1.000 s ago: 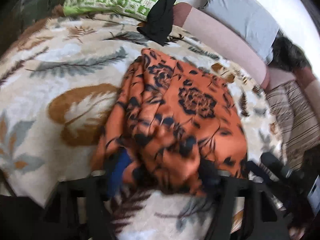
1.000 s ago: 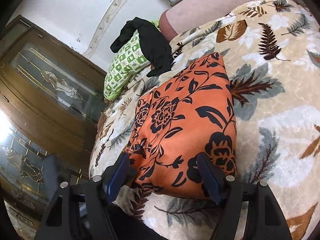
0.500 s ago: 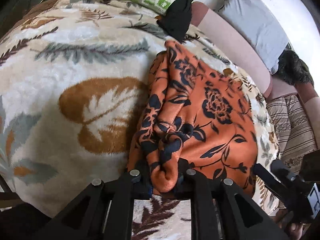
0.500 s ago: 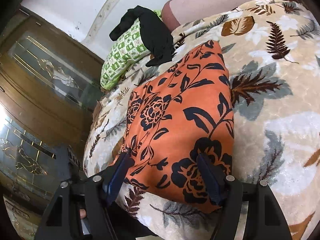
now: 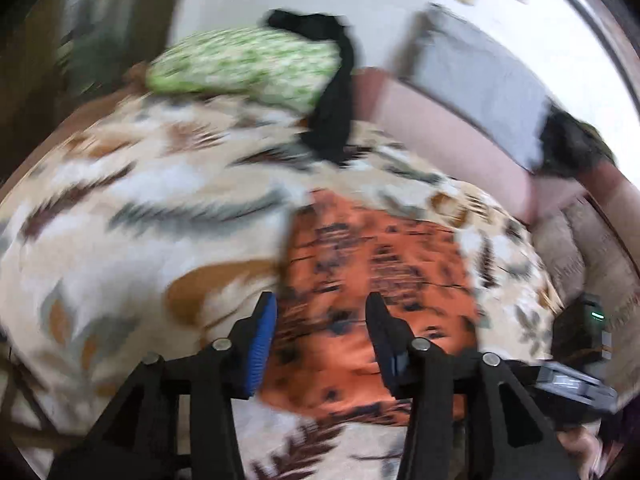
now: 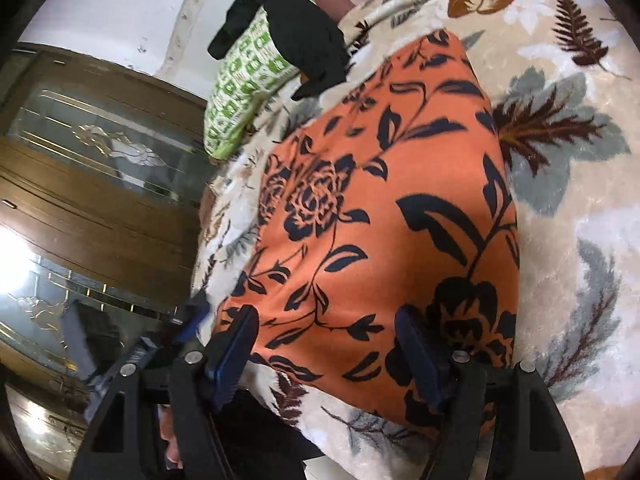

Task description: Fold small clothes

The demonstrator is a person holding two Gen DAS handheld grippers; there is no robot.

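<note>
Your left gripper (image 5: 320, 320) is letting go: its jaws are opening and stand apart above the orange flowered cloth (image 6: 380, 216), with the cloth showing in the gap but neither pad pressing on it, as far as the heavily blurred left view allows. Your right gripper (image 6: 324, 340) is spread wide and released too; its blue-padded fingers (image 6: 236, 352) hang over the near edge of the same cloth, and nothing is pinched between them. The cloth lies folded flat on the leaf-patterned blanket (image 6: 580, 184), a long smooth shape running away from you, its far corner close to the black garment (image 6: 308, 40). That black garment is draped over a green and white checked pillow (image 6: 244, 80) at the head of the bed. In the left view a grey pillow (image 5: 480, 80) leans against the wall beyond a pinkish bolster (image 5: 440, 136), well apart from the cloth. To the left in the right view stands a dark wooden cabinet with patterned glass doors (image 6: 100, 152), beside the bed. The other gripper's black frame shows at the edge of each view, too blurred for detail.
</note>
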